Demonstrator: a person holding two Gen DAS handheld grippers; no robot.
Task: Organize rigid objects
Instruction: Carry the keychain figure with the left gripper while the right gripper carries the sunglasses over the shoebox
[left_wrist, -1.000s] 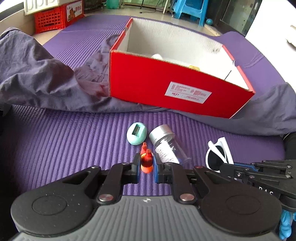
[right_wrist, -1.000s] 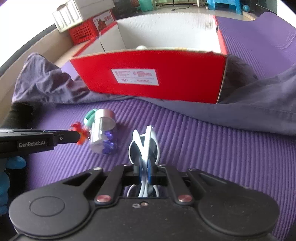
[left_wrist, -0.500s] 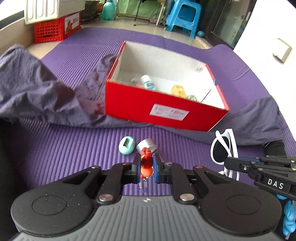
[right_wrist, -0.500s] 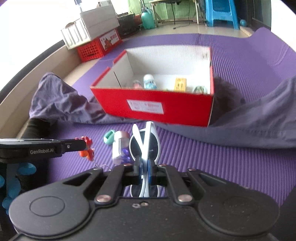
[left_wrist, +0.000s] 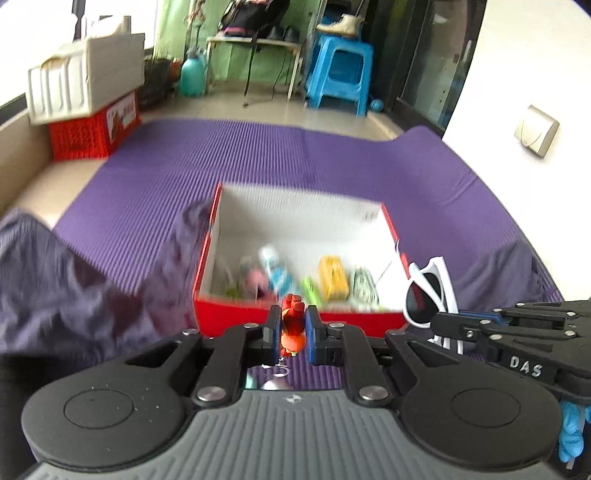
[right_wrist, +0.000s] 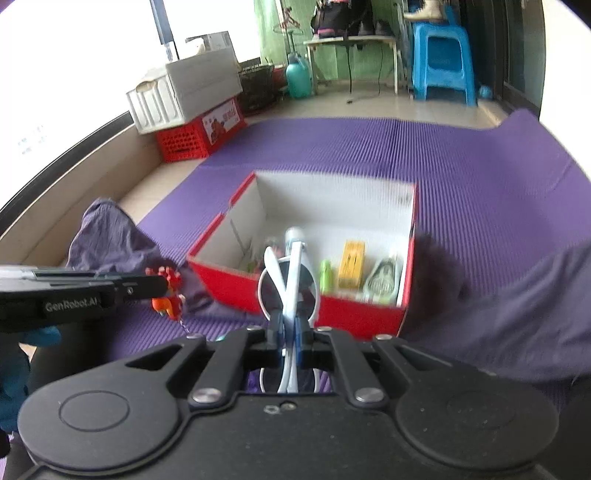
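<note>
left gripper (left_wrist: 291, 328) is clamped on a small red-and-orange toy figure (left_wrist: 293, 325), a thin chain dangling under it. right gripper (right_wrist: 290, 332) pinches folded white sunglasses (right_wrist: 289, 280) by the frame, lenses standing up in front of the jaws. both are held in the air just short of the near wall of an open red box (right_wrist: 354, 314) with a white inside. in the box lie a small bottle (left_wrist: 271, 267), a yellow pack (right_wrist: 352, 267), a green piece (right_wrist: 325, 280) and other blurred bits. the box sits on a purple ribbed mat (right_wrist: 369, 144), with grey-purple cloth (left_wrist: 74, 291) bunched at both sides. a red crate (right_wrist: 199, 136) stands farther off.
</note>
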